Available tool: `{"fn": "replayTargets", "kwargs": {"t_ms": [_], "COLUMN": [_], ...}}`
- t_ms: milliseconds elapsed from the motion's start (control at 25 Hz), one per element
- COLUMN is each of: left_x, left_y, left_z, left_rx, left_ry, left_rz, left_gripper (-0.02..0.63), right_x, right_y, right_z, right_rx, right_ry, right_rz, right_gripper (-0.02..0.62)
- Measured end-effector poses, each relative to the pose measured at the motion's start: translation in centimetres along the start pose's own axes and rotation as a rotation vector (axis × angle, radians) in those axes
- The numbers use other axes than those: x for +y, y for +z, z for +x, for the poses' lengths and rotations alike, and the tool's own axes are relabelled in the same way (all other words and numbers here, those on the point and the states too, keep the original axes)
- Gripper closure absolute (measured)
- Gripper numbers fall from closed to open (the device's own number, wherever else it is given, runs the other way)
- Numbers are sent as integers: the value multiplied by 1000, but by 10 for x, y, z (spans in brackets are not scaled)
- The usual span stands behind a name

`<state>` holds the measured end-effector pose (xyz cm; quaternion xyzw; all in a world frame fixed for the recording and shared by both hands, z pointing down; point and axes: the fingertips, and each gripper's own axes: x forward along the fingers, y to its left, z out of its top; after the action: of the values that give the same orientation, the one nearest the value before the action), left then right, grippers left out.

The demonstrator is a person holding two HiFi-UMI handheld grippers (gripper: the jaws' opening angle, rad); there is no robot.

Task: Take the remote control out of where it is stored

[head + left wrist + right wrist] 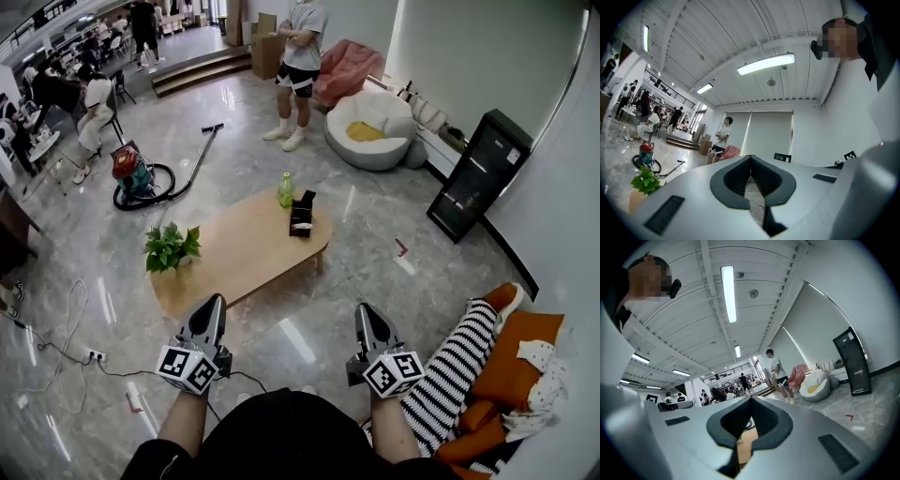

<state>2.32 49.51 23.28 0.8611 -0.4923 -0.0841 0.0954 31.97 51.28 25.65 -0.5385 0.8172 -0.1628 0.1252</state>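
Remote control (300, 224) sits in black holder (305, 202) on table (246, 246), well ahead of both tongs. Left tongs (213, 300) & right tongs (364, 308) pressed together, empty. Risk: reaching in w/ jaws unopened topples holder or bottle (286, 190) beside it.

Your worktop (234, 258) looks like pale wood, smooth with a soft satin sheen. The floor (375, 272) around it is polished grey stone or tile, glossy enough to mirror the ceiling lights. The shells of your left gripper (213, 302) and right gripper (365, 311) read as smooth, matt grey plastic, and their jaws are lined in a dark, ribbed, rubbery-looking material. The bottle (286, 190) is translucent green plastic. Beside you, the striped cushion (459, 366) is soft cloth.
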Motion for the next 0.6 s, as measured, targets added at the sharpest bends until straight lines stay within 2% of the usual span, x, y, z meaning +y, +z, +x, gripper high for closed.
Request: {"fn": "replayTargets", "kwargs": {"t_ms": [400,600], "left_x": [-72,-81], "left_y": [-18,-27], "left_z": [40,50], "left_rx": [-21,9], "left_ry": [-6,0], "left_rz": [12,21], "left_gripper": [599,599], "right_x": [-55,-68], "right_y": [32,35], "right_z": [-33,-39], "right_rx": [-8,9], "right_ry": [11,14], "right_rz": [-6,-3], "right_gripper": [589,589]}}
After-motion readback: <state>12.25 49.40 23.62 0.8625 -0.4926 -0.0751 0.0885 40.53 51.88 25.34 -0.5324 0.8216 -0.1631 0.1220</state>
